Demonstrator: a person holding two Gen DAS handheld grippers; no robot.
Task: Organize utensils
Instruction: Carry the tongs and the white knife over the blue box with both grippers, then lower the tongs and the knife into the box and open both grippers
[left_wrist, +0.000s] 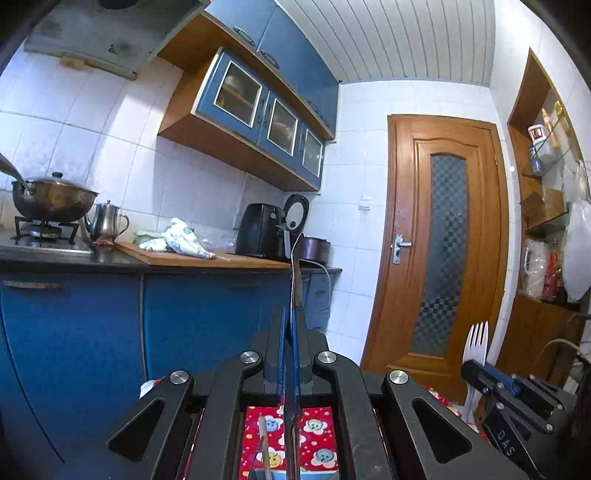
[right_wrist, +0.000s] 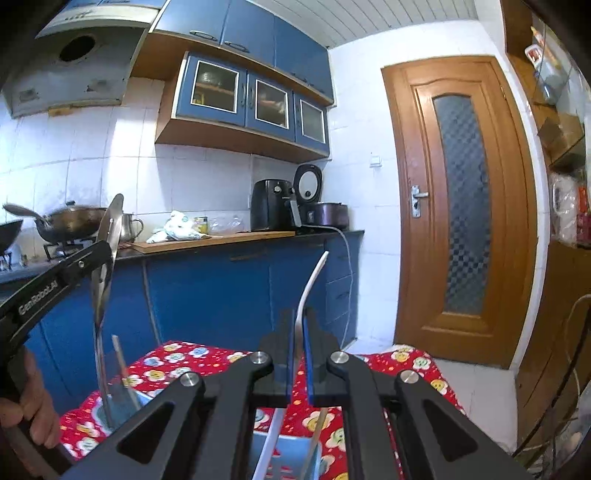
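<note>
My left gripper (left_wrist: 290, 317) is shut on a metal utensil (left_wrist: 295, 273) held upright; its handle end sticks up past the fingertips and its lower part hangs down over a blue holder (left_wrist: 273, 474). From the right wrist view the left gripper (right_wrist: 105, 254) holds this metal utensil (right_wrist: 105, 280) above a blue holder (right_wrist: 118, 406) with a stick in it. My right gripper (right_wrist: 298, 321) is shut on a white plastic fork (right_wrist: 312, 280), over a light blue holder (right_wrist: 291, 454). The fork's tines (left_wrist: 476, 341) show in the left wrist view above the right gripper (left_wrist: 480, 373).
A small table with a red flowered cloth (right_wrist: 406, 365) lies under both grippers. Behind it runs a blue kitchen counter (right_wrist: 221, 284) with a cutting board, air fryer (right_wrist: 271, 203), kettle and wok on a stove. A wooden door (right_wrist: 461, 206) stands at the right, with shelves beside it.
</note>
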